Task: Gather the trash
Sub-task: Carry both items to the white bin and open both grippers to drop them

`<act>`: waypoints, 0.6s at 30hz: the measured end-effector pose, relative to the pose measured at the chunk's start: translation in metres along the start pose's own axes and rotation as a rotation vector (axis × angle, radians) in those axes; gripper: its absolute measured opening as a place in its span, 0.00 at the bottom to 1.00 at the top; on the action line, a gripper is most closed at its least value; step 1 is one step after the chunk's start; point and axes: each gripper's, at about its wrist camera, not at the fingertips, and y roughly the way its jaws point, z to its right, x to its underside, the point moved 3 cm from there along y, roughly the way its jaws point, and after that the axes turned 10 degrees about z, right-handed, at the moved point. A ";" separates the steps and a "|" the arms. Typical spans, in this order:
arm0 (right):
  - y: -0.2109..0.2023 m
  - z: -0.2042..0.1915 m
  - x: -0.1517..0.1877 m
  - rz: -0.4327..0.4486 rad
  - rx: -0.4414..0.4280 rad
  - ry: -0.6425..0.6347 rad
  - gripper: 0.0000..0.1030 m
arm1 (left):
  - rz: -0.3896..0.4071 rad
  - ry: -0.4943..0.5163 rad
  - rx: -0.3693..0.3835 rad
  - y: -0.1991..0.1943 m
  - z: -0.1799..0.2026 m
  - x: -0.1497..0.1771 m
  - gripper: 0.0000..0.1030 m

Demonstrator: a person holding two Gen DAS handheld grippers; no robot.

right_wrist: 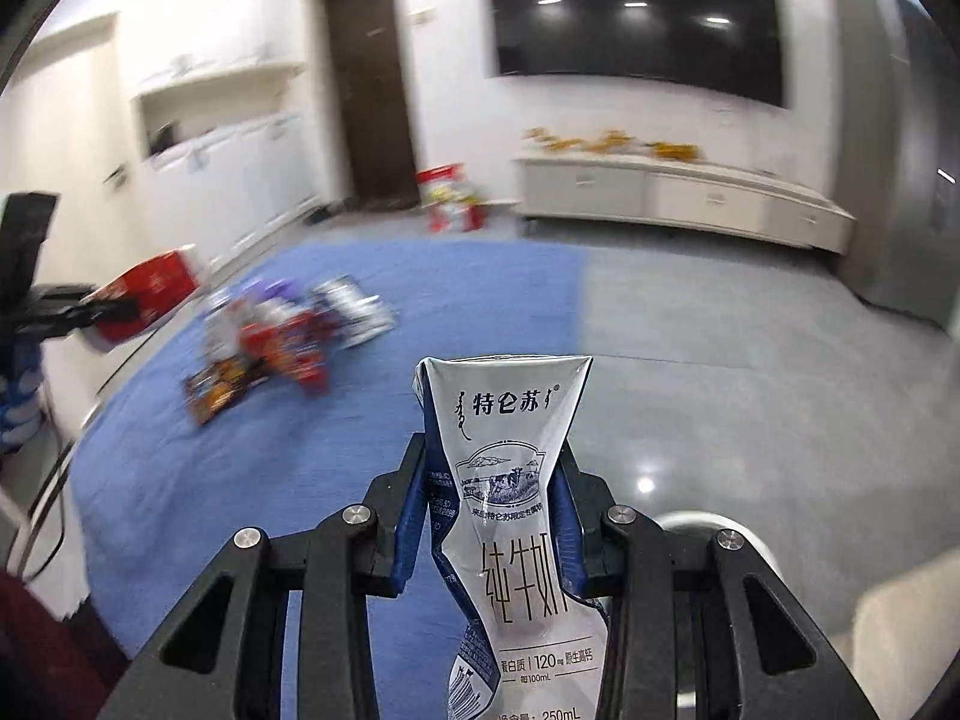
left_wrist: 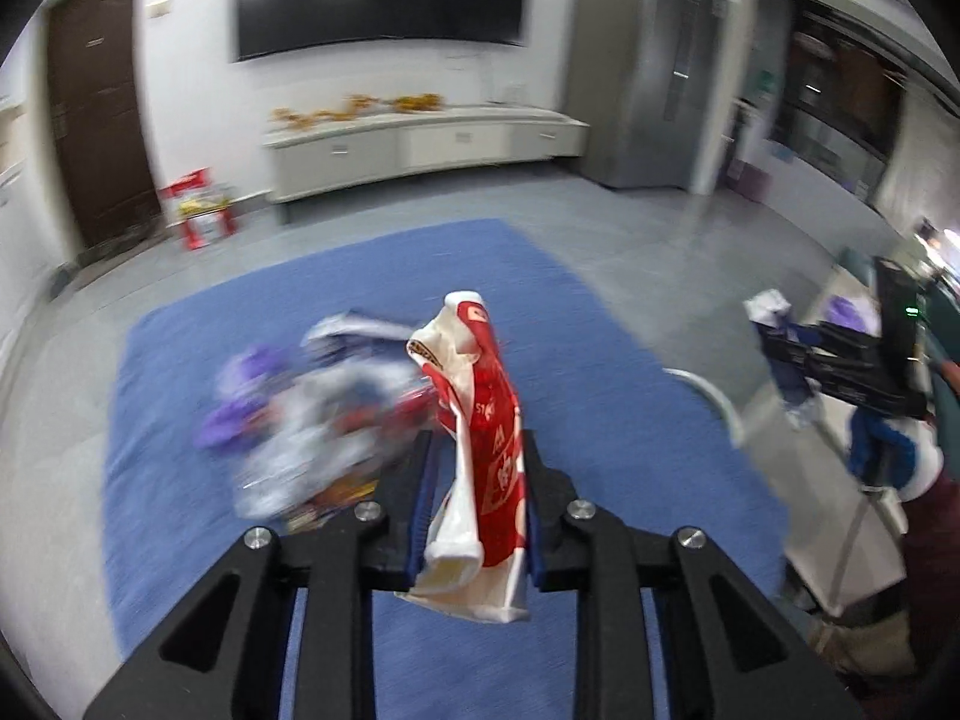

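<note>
**Desk:** What does the left tool (left_wrist: 477, 468) hold?

**Photographer:** A crumpled red-and-white carton (left_wrist: 480, 420), pinched upright between the blue-padded jaws and lifted above a blue mat (left_wrist: 630, 420) on the grey floor (left_wrist: 660, 228). The same carton shows at the far left of the right wrist view, jutting from that tool (right_wrist: 114, 309).

**Desk:** And the right tool (right_wrist: 495, 474)?

**Photographer:** Clamped on a flattened white-and-blue milk carton (right_wrist: 516, 480), printed with Chinese characters and a cow scene. The carton stands upright between the jaws, its top edge creased, over the edge where mat meets bare floor.

**Desk:** Where is the remaining trash?

**Photographer:** A trash pile (left_wrist: 312, 420) lies on the mat beyond the left tool: purple, silver, red and orange wrappers, blurred. From the right wrist it sits to the upper left, well apart from the milk carton.

**Desk:** Background?

**Photographer:** A dark wall screen (right_wrist: 636, 18), a low white cabinet (right_wrist: 678, 198) with blurred yellow items on top, a brown door (right_wrist: 372, 90) and a red box (right_wrist: 450, 195) beside it. A white round object (right_wrist: 708, 531) sits on the floor just behind the right tool; what it is I cannot tell.
</note>
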 end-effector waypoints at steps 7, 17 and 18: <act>-0.026 0.097 0.012 0.068 0.257 0.150 0.36 | -0.100 0.104 0.206 0.086 0.131 -0.048 0.23; -0.010 0.175 0.038 0.095 0.383 0.304 0.37 | -0.307 0.035 0.312 0.229 0.245 -0.050 0.25; -0.008 0.181 0.040 0.096 0.390 0.326 0.37 | -0.318 0.016 0.312 0.240 0.250 -0.049 0.26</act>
